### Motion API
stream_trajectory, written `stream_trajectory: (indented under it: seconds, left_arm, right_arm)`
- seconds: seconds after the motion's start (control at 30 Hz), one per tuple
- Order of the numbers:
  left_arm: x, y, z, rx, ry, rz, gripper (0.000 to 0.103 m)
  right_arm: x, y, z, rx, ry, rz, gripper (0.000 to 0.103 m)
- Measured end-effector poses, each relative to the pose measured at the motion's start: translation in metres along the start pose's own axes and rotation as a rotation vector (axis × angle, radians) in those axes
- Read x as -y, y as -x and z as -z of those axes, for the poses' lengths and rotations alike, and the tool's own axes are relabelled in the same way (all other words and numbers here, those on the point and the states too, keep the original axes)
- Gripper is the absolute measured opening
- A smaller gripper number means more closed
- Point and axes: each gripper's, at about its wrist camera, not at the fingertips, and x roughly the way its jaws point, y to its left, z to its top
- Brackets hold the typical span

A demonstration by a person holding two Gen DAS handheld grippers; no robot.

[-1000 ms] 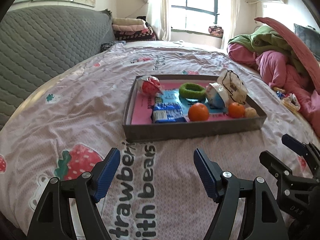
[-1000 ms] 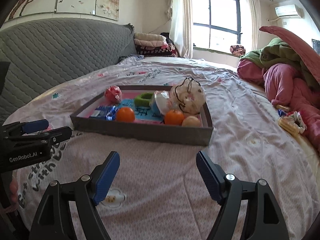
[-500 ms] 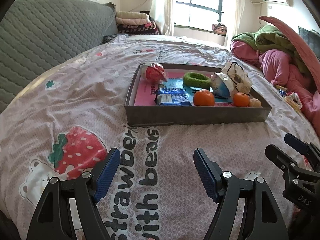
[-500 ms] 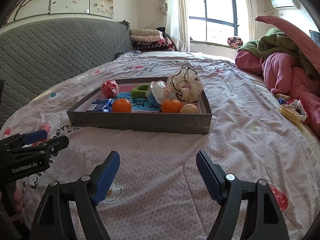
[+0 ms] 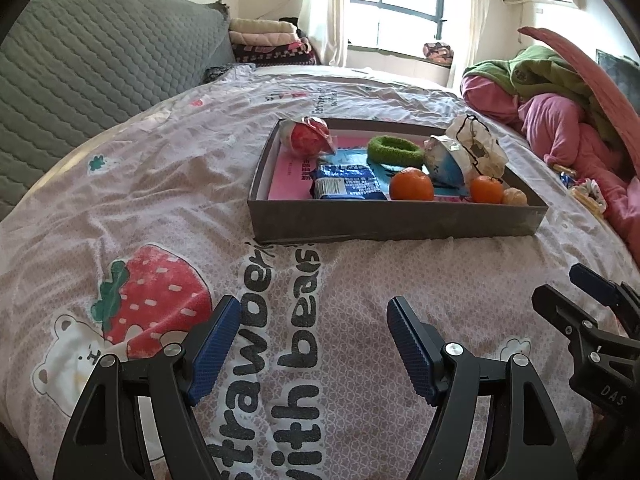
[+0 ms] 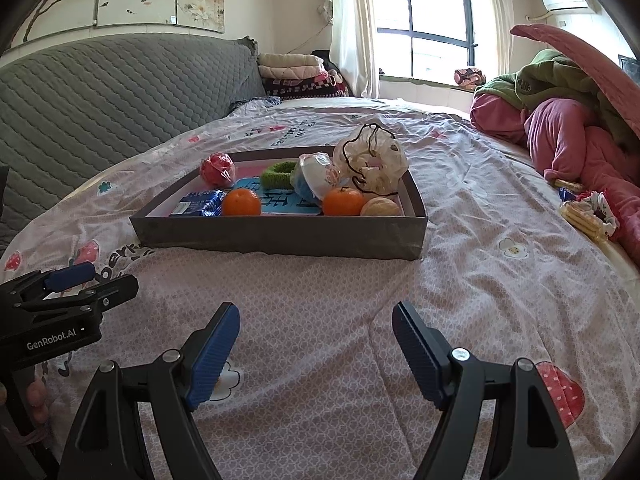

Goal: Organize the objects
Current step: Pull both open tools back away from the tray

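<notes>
On the pink strawberry-print bedspread (image 5: 160,184), at twelve o'clock, sits a grey cardboard tray (image 5: 392,224); left tool (image 5: 310,344) and right tool (image 6: 316,344) both gape wide, empty.

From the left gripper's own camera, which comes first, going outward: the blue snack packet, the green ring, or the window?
1. Blue snack packet: near the tray's front wall, closest to the left gripper.
2. Green ring: farther back in the tray, right of centre.
3. Window: on the far wall, beyond the bed.
</notes>
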Motion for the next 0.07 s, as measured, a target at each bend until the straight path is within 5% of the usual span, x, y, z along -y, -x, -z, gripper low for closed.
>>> stream_trajectory:
  seconds: [0.07]
  left_arm:
    - [0.001,-0.0007,0.0002,-0.004,-0.003,0.0,0.077]
  right_arm:
    - [0.0001,-0.0001,0.0001,0.0,0.0,0.0,0.078]
